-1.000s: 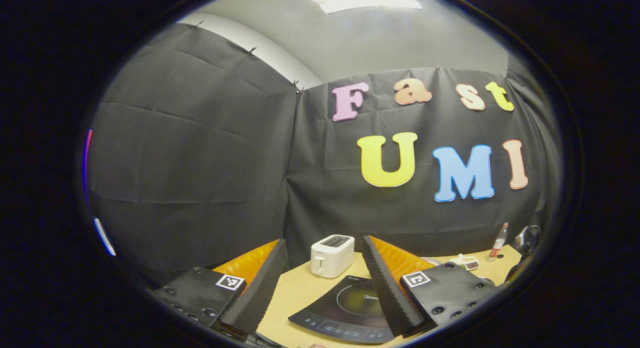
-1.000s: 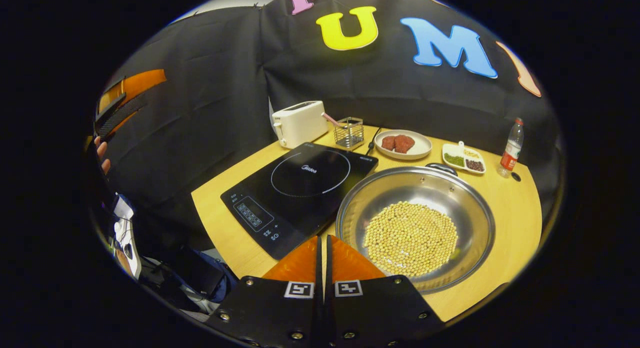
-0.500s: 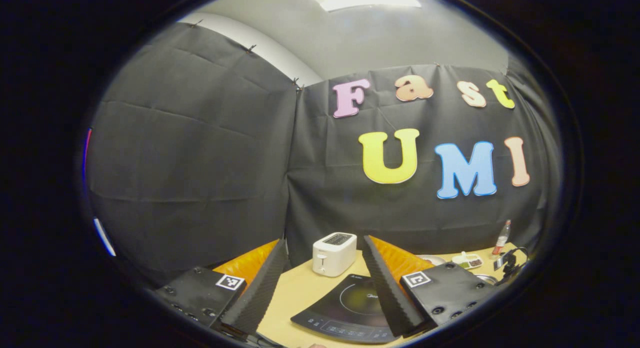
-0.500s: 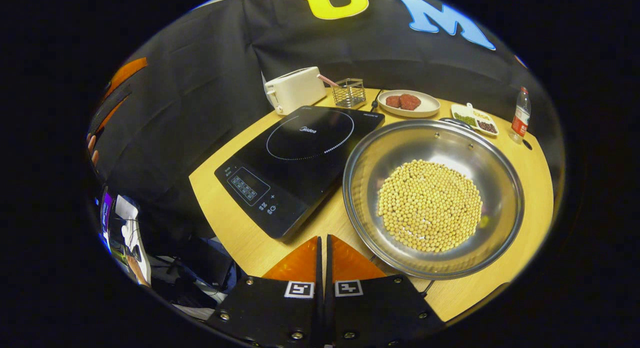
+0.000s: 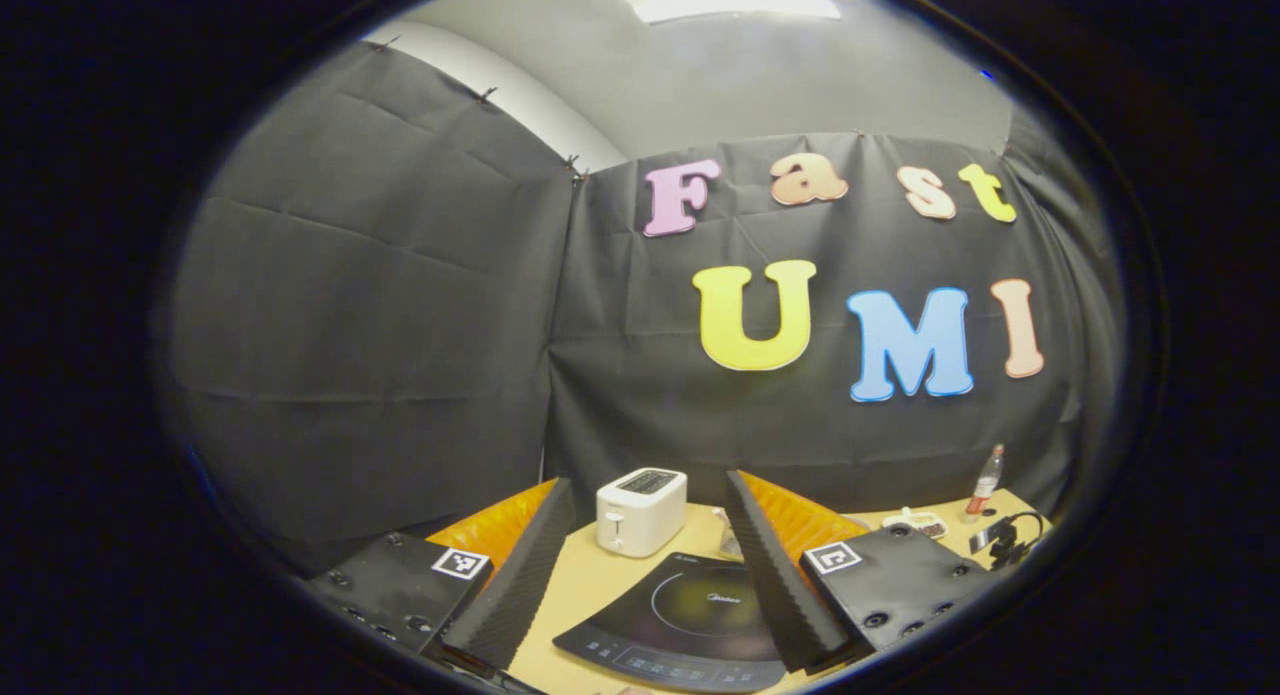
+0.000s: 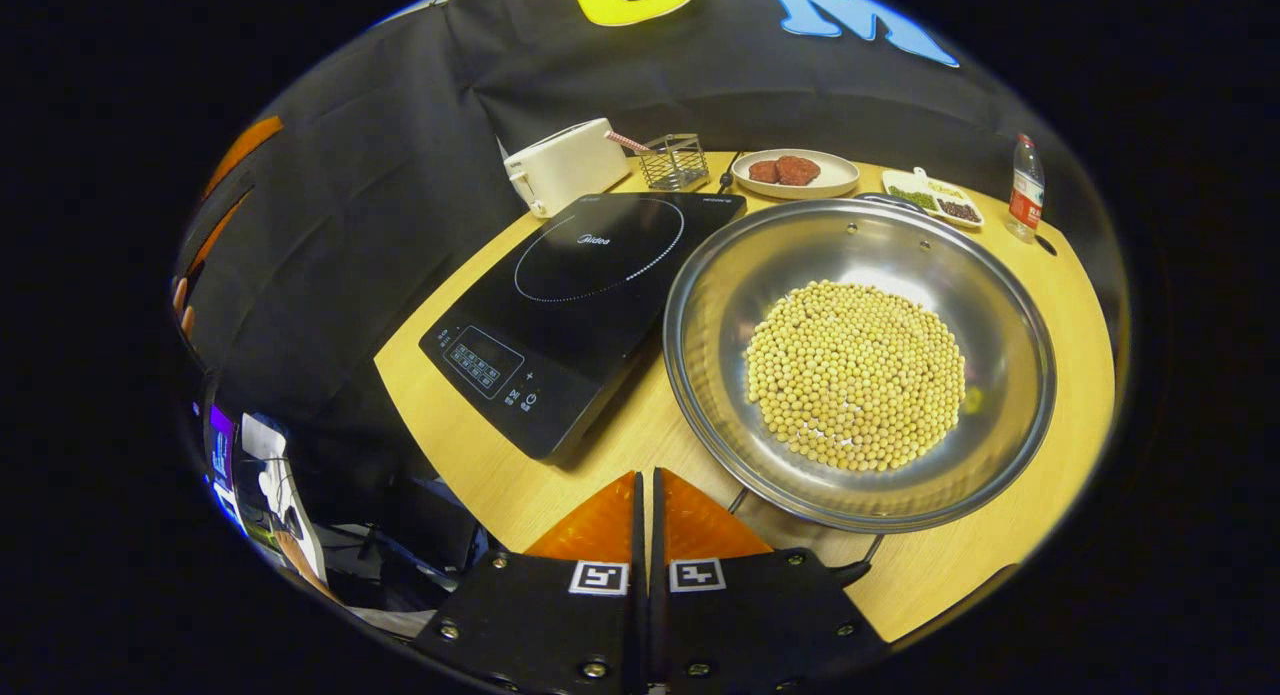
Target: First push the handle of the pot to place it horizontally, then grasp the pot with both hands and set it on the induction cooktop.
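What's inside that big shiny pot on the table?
The pot holds a round heap of pale yellow beans over the middle of its bottom, ringed by bare metal. The bottom under the heap is covered, so I cannot see whether anything lies beneath them.

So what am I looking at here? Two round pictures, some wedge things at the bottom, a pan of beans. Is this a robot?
No robot: a person holds a two-finger gripper in each hand, and each carries a fisheye camera looking along its fingers. In the left gripper view, the left gripper is open, aimed high at the booth's wall, with a toaster and the induction cooktop below. In the right gripper view, the right gripper has its fingers closed together, holding nothing, just short of the pot of beans. The pot sits on the table beside the cooktop. Farther back are a plate and a bottle.
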